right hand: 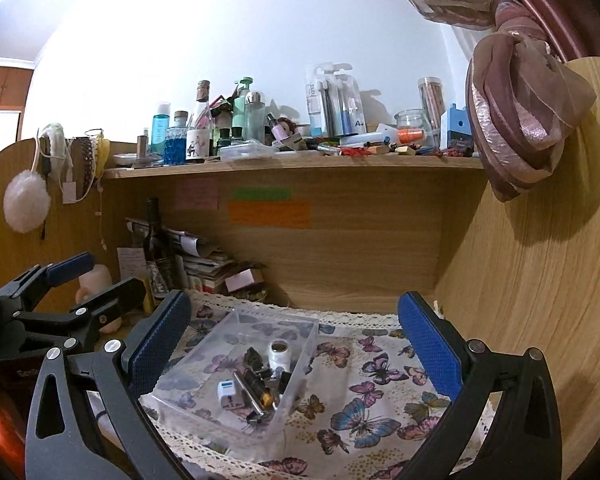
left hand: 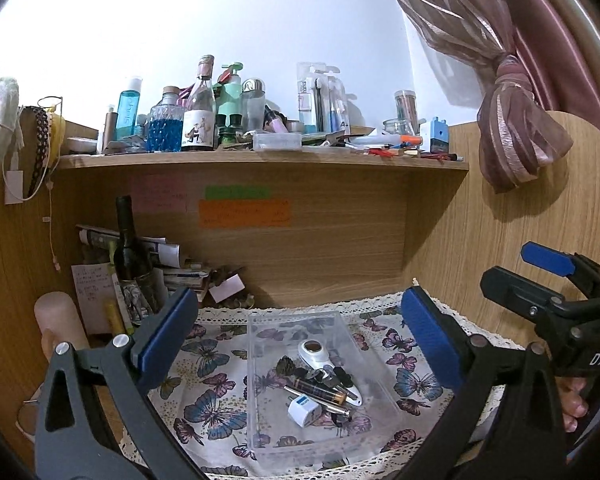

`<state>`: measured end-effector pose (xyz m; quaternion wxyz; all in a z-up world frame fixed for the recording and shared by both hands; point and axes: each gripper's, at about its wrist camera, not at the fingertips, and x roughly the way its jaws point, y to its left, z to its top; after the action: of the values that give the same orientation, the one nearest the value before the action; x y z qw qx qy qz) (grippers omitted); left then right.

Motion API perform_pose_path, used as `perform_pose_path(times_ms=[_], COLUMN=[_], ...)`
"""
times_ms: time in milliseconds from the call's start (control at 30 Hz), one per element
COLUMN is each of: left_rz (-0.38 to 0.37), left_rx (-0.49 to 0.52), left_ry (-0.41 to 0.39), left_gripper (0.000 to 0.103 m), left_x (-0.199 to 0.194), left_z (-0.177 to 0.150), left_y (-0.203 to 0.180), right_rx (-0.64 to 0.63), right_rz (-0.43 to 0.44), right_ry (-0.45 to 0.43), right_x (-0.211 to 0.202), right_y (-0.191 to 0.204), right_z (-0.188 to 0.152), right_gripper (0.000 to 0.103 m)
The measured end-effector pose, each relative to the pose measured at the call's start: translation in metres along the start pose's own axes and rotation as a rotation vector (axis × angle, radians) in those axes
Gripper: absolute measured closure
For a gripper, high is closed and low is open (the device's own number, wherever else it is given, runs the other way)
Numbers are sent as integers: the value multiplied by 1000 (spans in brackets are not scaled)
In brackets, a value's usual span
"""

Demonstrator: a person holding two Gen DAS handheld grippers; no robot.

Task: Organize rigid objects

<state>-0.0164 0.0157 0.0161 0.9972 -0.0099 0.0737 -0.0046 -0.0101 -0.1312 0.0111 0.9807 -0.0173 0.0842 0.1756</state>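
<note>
1. Currently, at far left, a dark wine bottle [left hand: 129,240] is standing upright in the corner of the desk alcove, with a stack of papers [left hand: 172,264] lying just beside it against the back panel.
2. Left tongs [left hand: 300,328] are hovering above the tabletop with blue pads spread wide and nothing between them; they are showing the same way in the right wrist view [right hand: 96,280], at its left edge.
3. Clear plastic tray [left hand: 256,360] is sitting on the butterfly-print cloth [left hand: 208,408], between the two left pads as that camera is seeing it.
4. Task items are lying together inside the tray, towards its near half: a white adapter plug [left hand: 303,410], a dark battery with a gold end [left hand: 320,391], a white round-headed tool [left hand: 320,354] and some small dark pieces too jumbled to tell apart.
5. From the right wrist view the tray [right hand: 204,412] is appearing angled, left of centre, with the plug [right hand: 230,394] nearest the camera.
6. Right tongs [right hand: 294,336] are also standing wide apart and holding nothing, poised over the cloth [right hand: 364,412] just right of the tray.
7. Overhead, a wooden shelf [left hand: 260,160] is carrying crowded bottles and stationery; sticky notes [left hand: 244,212] are sticking to the back panel below it.
8. At far right, a knotted pink curtain [right hand: 528,120] is hanging against the wooden side panel.
</note>
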Motion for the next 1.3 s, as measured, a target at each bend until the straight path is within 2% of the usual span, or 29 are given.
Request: perform_pose_path(times_ms=[1300], left_rz=[-33], left_rx=[-16], left_ry=[2], left_gripper=[0], left_x=[4], left_z=[-3], left_y=[0], right_rx=[3], right_rz=[8], right_ry=[-15], right_x=[3], right_y=[-2], right_z=[0], right_gripper=[0])
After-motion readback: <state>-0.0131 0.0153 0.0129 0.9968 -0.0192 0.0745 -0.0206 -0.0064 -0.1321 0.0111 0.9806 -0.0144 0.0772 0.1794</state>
